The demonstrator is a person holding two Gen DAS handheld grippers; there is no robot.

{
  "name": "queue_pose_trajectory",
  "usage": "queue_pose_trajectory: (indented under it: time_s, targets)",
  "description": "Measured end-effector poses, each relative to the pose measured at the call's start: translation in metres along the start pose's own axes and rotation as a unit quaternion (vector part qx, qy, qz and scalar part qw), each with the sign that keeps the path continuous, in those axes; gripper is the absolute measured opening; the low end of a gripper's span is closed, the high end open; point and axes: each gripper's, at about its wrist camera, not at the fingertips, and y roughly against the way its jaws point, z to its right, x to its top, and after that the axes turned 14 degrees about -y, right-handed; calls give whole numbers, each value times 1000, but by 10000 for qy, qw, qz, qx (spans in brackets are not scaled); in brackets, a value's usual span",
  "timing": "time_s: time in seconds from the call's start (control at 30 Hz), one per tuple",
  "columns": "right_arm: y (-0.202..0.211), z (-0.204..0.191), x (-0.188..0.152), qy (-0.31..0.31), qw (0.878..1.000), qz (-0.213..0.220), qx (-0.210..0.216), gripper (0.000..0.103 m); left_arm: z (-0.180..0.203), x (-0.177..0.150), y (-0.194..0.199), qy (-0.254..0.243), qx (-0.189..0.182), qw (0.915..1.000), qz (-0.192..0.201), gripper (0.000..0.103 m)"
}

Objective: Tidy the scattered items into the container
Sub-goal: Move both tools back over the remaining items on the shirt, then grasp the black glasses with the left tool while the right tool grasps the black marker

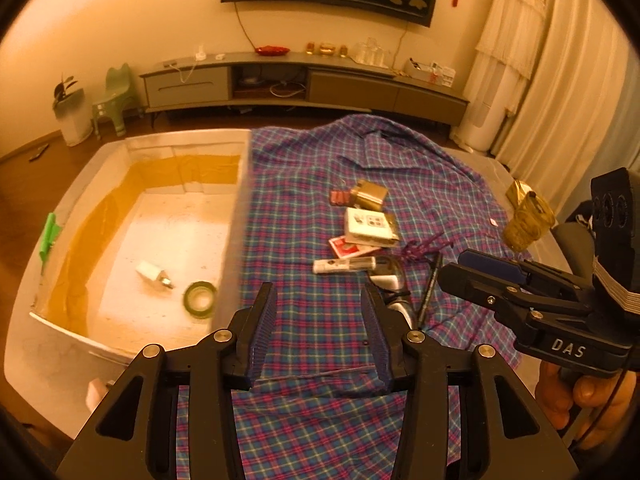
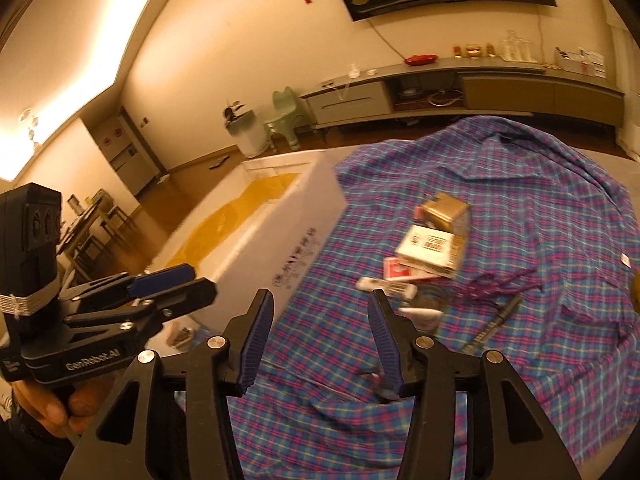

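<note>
Both claws are hanging open and empty: my left gripper (image 1: 322,330) is hovering over the plaid shirt (image 1: 312,208) just right of the container's near wall, and my right gripper (image 2: 320,338) is hovering over the same cloth nearer the clutter, nothing sitting between either pair of pads. To the left, the white foam container (image 1: 240,208) is standing with a small white plug (image 1: 151,273) and a green roll of tape (image 1: 199,299) already lying on its floor. Right of it, the scattered items are lying in a loose cluster on the shirt: a gold box (image 1: 369,194), a white card box (image 1: 367,225) resting on a red packet (image 1: 347,247), a white tube (image 1: 344,265), a dark pen (image 1: 429,292) and a purple spidery toy (image 1: 420,249) (too blurred for me to say more). Far right, an amber glass (image 1: 528,222) is standing at the shirt's edge.
</note>
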Motion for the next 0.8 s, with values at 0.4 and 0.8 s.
queue_pose_trajectory:
  time_s: [0.4, 0.8]
  targets:
    - [-31, 75, -20, -523, 9963, -401, -545, 51, 51, -4, -76, -195, -760, 9949, -633, 49]
    - [-61, 142, -5, -1533, 9845, -501, -695, 51, 88, 5, -147, -294, -870, 9912, -957, 51]
